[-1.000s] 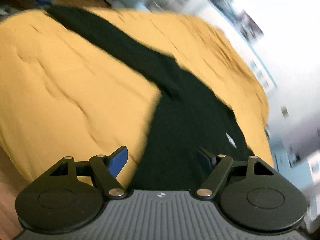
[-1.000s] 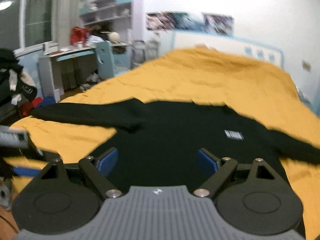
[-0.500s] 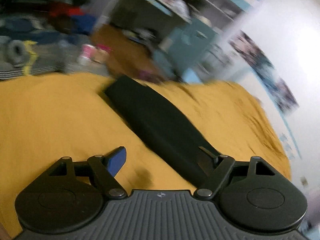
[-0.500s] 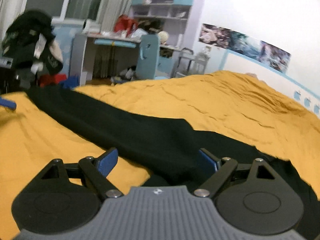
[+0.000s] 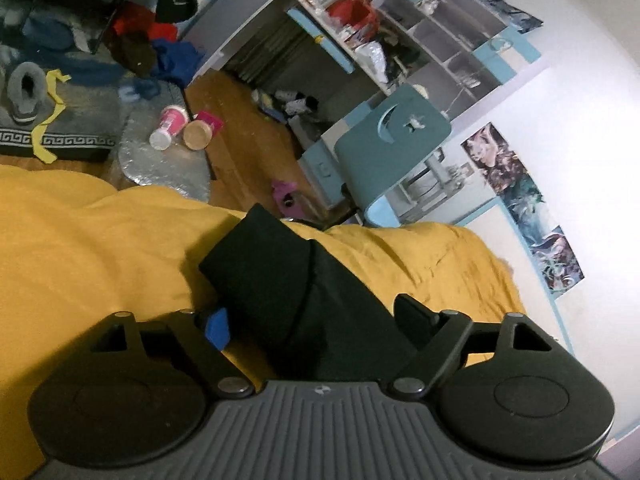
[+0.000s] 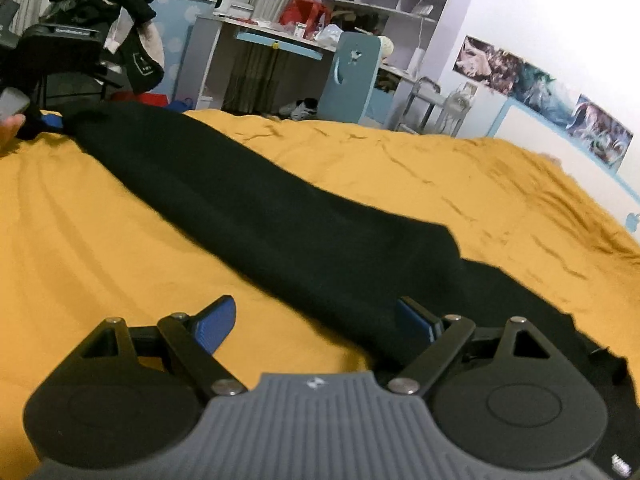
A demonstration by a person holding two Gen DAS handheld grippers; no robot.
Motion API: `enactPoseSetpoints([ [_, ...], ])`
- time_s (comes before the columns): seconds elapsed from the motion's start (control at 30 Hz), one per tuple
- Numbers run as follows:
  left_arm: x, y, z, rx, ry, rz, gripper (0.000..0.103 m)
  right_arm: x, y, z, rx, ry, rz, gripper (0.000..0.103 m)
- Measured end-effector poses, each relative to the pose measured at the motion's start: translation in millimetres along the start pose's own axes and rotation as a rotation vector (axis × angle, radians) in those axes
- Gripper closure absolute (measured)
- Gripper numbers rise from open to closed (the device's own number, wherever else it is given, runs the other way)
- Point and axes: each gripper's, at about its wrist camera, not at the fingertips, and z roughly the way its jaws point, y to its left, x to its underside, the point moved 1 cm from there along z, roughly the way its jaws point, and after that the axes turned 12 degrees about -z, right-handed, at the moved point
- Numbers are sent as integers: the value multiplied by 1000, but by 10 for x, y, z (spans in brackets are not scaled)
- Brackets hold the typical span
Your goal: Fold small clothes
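A black long-sleeved sweater point(image 6: 280, 220) lies flat on the yellow bedspread point(image 6: 100, 240). One sleeve stretches from the body at lower right to the far left. My left gripper point(image 5: 314, 320) is open, and the sleeve's cuff point(image 5: 272, 268) lies between its spread fingers, close to the bed's edge. My right gripper point(image 6: 316, 320) is open low over the sleeve near the shoulder, with the cloth running past its right finger. In the right wrist view a blue finger pad point(image 6: 51, 121) of the left gripper shows at the cuff, next to a hand point(image 6: 10, 126).
Beyond the bed edge there is a wooden floor with cups point(image 5: 172, 128), clothes and a slipper. A blue chair point(image 5: 384, 152) and a desk with shelves point(image 6: 280, 48) stand close by. A rack piled with dark clothes point(image 6: 104, 8) is at the left. The bedspread continues to the right.
My left gripper has travelled from the sweater's body out along the sleeve to its cuff. My right gripper has swung left from the chest to the base of the sleeve. Both stay open.
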Motion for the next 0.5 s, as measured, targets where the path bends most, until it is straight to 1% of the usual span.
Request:
enactPoseSetpoints([
  [0.07,-11,18,4,15,-7,-11,29,-7,21,-31,-3,-9,-9,20],
  [0.13,-43,73,32,21,-3,-64,80,-5,30,-72,2,-3,-24,20],
  [0.17,-73,99,86,16,5,-80,87,-8,22,-79,2,0,-24,20],
  [0.27,-102,71,104,-1,0,-85,89,27,-34,-253,1,-6,2,20],
  [0.33,-118,-7,91,5,-6,-85,90,62,-74,-379,7,-4,11,20],
  [0.4,-125,-153,60,37,-12,-88,90,91,-123,-482,17,0,17,20],
  [0.5,-70,-520,3,105,-17,-34,91,182,-207,-683,27,-5,32,20],
])
